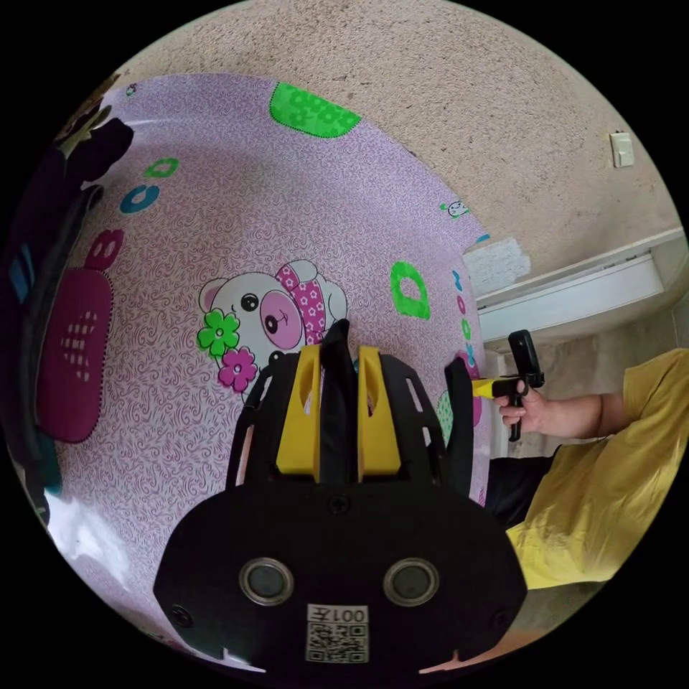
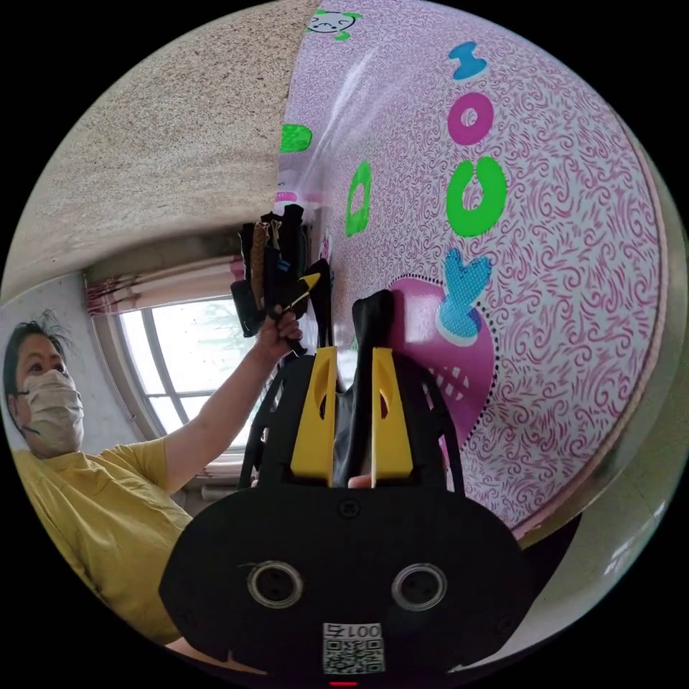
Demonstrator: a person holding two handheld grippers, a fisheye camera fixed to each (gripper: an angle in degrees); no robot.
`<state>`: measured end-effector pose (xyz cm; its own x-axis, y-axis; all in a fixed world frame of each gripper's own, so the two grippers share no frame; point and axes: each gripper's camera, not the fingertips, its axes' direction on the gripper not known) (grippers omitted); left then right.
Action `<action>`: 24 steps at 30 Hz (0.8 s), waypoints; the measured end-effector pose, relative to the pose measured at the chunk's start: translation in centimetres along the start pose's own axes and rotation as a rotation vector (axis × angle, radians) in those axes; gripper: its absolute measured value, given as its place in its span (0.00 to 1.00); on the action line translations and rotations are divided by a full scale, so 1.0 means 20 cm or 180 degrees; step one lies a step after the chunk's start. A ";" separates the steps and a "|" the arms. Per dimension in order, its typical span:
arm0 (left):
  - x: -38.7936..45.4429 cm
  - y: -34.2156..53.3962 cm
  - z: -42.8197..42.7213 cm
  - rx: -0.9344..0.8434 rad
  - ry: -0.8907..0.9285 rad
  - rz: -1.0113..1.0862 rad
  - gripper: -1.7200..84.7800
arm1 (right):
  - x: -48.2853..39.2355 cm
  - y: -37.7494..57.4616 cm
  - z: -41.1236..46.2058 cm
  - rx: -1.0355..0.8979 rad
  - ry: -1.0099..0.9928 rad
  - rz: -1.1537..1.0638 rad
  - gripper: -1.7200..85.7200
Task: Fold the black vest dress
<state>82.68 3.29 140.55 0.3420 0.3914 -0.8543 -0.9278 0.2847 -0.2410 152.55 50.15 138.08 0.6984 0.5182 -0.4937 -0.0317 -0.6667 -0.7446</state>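
In the left gripper view, low in the frame's centre, the left claw (image 1: 338,366) is clenched on a strip of the black vest dress (image 1: 337,402): thin, limp cloth, likely best held at its edges. Behind it spreads the pink patterned surface (image 1: 215,230).

In the right gripper view, the right claw (image 2: 354,373) likewise pinches the dress at centre, while the person's raised hand (image 2: 276,331) lifts the other claw at centre left.

This is a room in a home. A round table (image 1: 215,215) wears a pink cartoon-printed cover, the ceiling (image 1: 466,93) is rough-textured, a light switch (image 1: 621,149) sits on the wall, and a curtained window (image 2: 186,352) lets in daylight.
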 end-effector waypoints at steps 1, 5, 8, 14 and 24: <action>-0.02 -0.01 0.00 -0.0018 0.0037 -0.0008 0.03 | 0.00 0.00 0.01 -0.0005 0.0009 -0.0009 0.07; -0.06 -0.05 -0.01 -0.0054 0.0223 -0.0037 0.01 | 0.00 -0.01 0.05 -0.0064 -0.0001 0.0034 0.04; -0.03 -0.05 -0.05 -0.0087 0.0309 0.0185 0.01 | -0.01 0.02 0.05 -0.0033 -0.0122 -0.0051 0.03; 0.00 -0.01 -0.11 -0.0117 0.0122 0.0274 0.01 | 0.01 0.10 0.05 -0.0013 -0.0158 -0.0086 0.03; 0.28 0.46 -0.58 0.0961 0.0057 0.0573 0.01 | -0.33 0.46 0.27 -0.0309 -0.0251 -0.0975 0.03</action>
<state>74.36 -1.95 128.23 0.1717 0.4442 -0.8793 -0.8862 0.4595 0.0591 143.72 43.40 132.03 0.6071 0.7400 -0.2895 0.2423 -0.5194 -0.8194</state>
